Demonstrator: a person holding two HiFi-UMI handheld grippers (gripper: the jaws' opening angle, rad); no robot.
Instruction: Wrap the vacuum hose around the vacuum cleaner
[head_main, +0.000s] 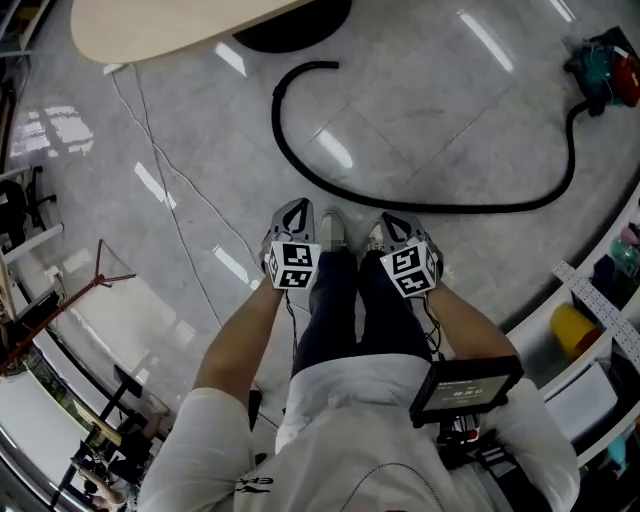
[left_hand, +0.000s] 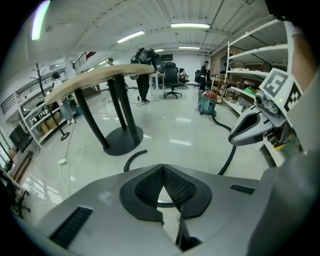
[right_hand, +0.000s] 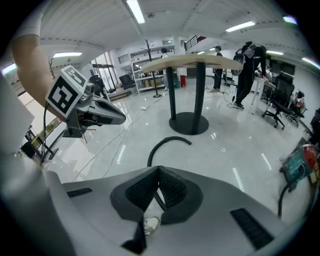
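A long black vacuum hose (head_main: 420, 205) lies loose on the shiny grey floor, curving from its free end (head_main: 320, 66) near the table base round to the teal and red vacuum cleaner (head_main: 605, 72) at the far right. My left gripper (head_main: 293, 222) and right gripper (head_main: 398, 228) hang side by side over the person's shoes, short of the hose, both shut and empty. The left gripper view shows the hose (left_hand: 231, 152) and the vacuum cleaner (left_hand: 207, 103) ahead. The right gripper view shows the hose end (right_hand: 165, 142) and the vacuum cleaner (right_hand: 300, 162) at right.
A round wooden table (head_main: 170, 25) on a black disc base (head_main: 295, 28) stands just beyond the hose end. A thin white cable (head_main: 165, 190) runs across the floor at left. White shelving (head_main: 590, 310) with boxes lines the right side. People and office chairs are far back.
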